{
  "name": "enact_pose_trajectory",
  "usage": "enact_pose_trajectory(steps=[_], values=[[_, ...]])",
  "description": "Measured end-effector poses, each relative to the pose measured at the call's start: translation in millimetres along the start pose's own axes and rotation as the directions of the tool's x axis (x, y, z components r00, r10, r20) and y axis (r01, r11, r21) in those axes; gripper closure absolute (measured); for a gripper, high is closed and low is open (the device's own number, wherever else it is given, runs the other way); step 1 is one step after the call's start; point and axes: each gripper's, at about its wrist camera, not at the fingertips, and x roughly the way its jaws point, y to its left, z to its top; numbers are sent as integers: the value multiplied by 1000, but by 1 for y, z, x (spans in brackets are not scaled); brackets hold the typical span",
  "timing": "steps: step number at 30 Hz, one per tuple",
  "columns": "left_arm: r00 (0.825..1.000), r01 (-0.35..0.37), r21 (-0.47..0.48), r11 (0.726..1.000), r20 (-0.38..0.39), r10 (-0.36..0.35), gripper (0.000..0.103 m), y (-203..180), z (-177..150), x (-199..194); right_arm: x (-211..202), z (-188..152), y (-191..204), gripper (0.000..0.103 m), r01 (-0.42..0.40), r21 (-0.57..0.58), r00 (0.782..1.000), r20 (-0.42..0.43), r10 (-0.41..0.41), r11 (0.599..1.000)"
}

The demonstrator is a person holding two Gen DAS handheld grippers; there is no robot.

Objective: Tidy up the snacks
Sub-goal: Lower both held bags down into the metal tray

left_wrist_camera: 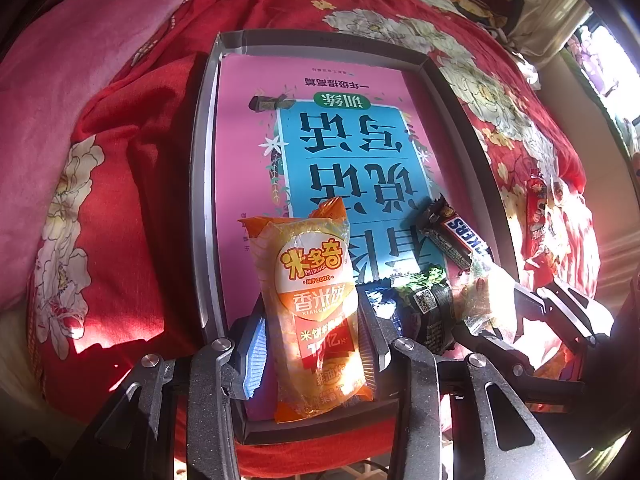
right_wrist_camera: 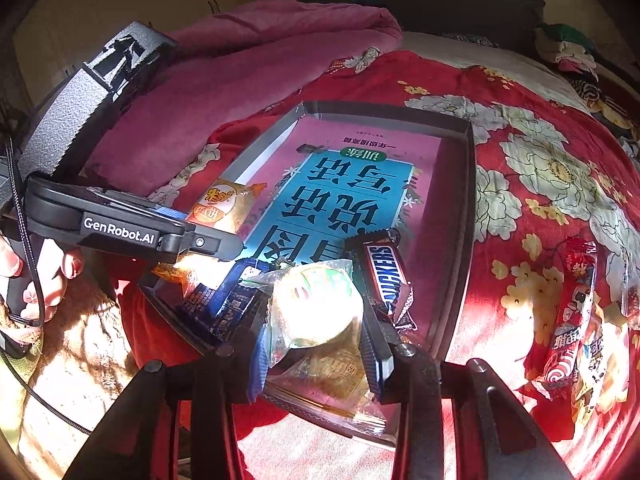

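Left gripper [left_wrist_camera: 312, 344] clamps orange rice-cracker pack [left_wrist_camera: 316, 300] over tray [left_wrist_camera: 206, 184], ready to drop. Right gripper [right_wrist_camera: 316, 344] pinches clear green snack bag [right_wrist_camera: 316, 304], likewise for sorting.

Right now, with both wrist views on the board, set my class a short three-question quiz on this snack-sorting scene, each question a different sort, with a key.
1. True or false: the Snickers bar lies inside the grey tray.
2. Multiple choice: what is the left gripper clamped on? A) a red candy roll B) an orange rice-cracker packet C) nothing
3. Short answer: where does the red candy roll lie relative to the tray?

Key
1. True; it rests in the tray on the pink-and-blue book.
2. B; the right gripper pinches a clear-wrapped round snack.
3. Outside the tray, on the red floral bedspread.
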Motion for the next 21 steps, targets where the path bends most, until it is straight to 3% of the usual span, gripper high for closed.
enact_pose_trajectory(steps=[21], values=[[1000, -15, -6, 1000, -10, 15, 61, -3, 1, 5, -13, 0, -3, 59, 14, 16, 999, 40, -14, 1000]])
